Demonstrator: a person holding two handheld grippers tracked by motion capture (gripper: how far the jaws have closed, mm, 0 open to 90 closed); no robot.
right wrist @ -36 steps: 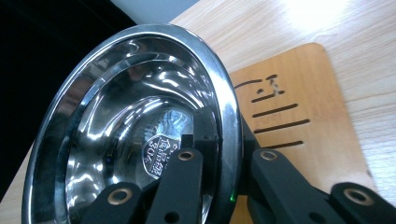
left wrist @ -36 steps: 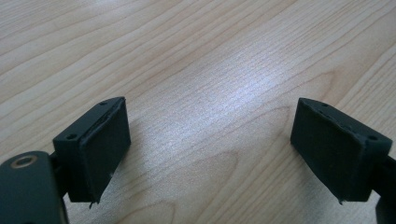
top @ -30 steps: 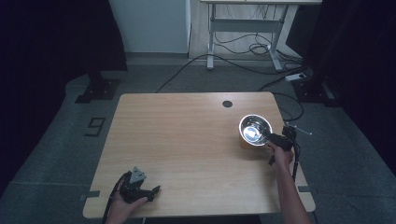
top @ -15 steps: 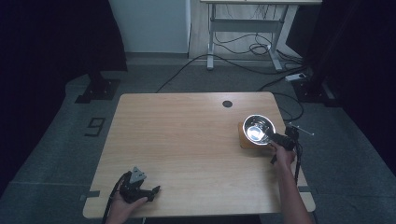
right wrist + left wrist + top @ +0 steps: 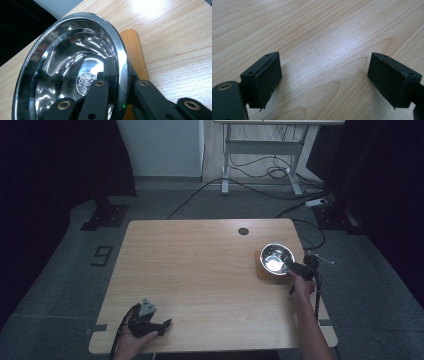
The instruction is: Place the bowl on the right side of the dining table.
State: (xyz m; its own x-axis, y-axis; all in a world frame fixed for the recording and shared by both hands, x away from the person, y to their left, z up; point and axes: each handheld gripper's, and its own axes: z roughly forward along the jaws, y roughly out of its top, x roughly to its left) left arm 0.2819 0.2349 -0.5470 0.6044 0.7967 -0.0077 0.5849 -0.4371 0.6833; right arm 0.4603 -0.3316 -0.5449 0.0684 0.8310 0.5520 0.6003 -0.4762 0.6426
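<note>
A shiny steel bowl [image 5: 276, 257] hangs tilted near the table's right edge, over a small wooden board [image 5: 262, 271]. My right gripper [image 5: 291, 268] is shut on the bowl's near rim. In the right gripper view, the bowl [image 5: 70, 62] faces me with a stamped mark inside. My right gripper [image 5: 121, 75] has one jaw inside the rim and one outside. The wooden board [image 5: 133, 50] lies behind and below. My left gripper [image 5: 165, 325] rests open at the table's front left. In the left gripper view, my left gripper [image 5: 325, 80] has bare wood between its jaws.
The wooden table [image 5: 200, 270] has a round black cable hole [image 5: 243, 231] near its far edge. Cables [image 5: 260, 170] and a desk frame [image 5: 260, 150] stand on the floor beyond. Dark curtains flank both sides.
The bowl has shifted slightly to the right in my right gripper. The left gripper has stayed in place.
</note>
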